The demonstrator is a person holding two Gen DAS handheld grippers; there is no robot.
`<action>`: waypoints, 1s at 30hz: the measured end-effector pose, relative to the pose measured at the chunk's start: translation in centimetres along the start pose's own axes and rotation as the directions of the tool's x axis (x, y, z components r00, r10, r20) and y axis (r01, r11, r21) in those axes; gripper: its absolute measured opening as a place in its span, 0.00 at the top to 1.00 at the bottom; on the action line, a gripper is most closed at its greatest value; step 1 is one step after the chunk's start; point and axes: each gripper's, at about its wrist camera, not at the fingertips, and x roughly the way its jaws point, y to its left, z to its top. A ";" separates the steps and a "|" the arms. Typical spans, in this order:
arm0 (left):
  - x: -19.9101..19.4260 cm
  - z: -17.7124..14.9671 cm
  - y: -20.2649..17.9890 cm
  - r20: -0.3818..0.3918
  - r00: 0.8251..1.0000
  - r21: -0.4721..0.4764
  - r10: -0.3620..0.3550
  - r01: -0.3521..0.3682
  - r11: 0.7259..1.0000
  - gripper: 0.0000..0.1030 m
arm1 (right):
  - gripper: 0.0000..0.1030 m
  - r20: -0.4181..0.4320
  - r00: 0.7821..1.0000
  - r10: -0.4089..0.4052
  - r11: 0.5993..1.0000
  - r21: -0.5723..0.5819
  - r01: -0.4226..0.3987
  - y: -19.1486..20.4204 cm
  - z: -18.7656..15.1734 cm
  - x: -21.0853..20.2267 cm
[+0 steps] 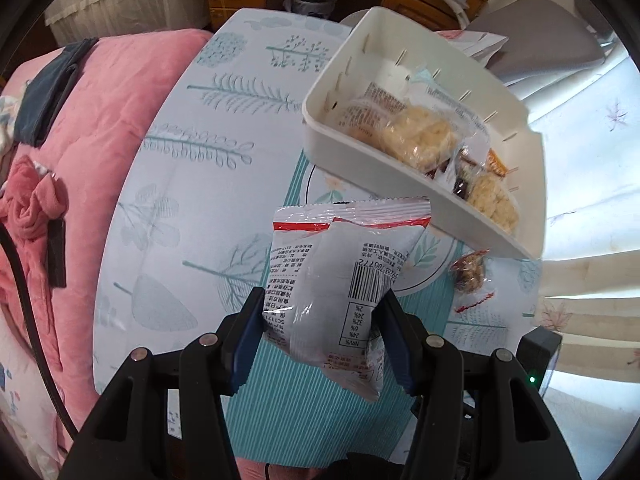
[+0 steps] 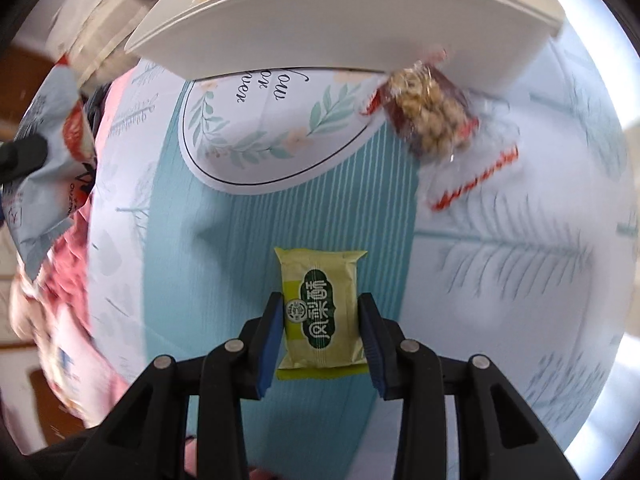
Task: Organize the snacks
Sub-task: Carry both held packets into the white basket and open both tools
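Left tongs clamp white packet; right tongs clamp green packet.

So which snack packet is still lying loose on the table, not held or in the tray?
The clear red-edged nut packet beside the white tray. The white packet and green packet are both clamped in grippers.

A round table under a leaf-printed cloth carried a white bin of snacks, with a clear nut packet lying just beside it.
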 end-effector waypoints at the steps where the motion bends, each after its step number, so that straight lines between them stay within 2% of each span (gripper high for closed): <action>1: -0.3 0.3 0.2 -0.001 1.000 0.010 -0.014 0.014 1.000 0.47 | 0.64 -0.007 1.000 0.012 0.999 0.033 -0.012 0.1 0.0 -0.3; 7: -2.1 2.8 0.8 -0.016 0.998 0.105 -0.059 0.060 0.993 0.47 | 0.64 0.011 0.998 0.059 0.982 0.179 -0.060 1.0 -0.2 -2.4; 15: -3.9 6.7 0.9 -0.024 0.994 0.190 -0.109 0.112 0.975 0.47 | 0.64 0.136 0.990 0.039 0.961 0.266 -0.074 1.1 2.2 -6.9; 22: -4.3 9.7 -0.4 -0.024 0.988 0.260 -0.154 0.155 0.953 0.47 | 0.64 0.255 0.967 -0.013 0.954 0.294 -0.065 1.5 4.3 -10.4; 30: -3.8 12.4 -2.6 -0.032 0.975 0.342 -0.222 0.219 0.914 0.47 | 0.64 0.370 0.922 -0.113 0.945 0.326 -0.015 1.1 6.2 -13.0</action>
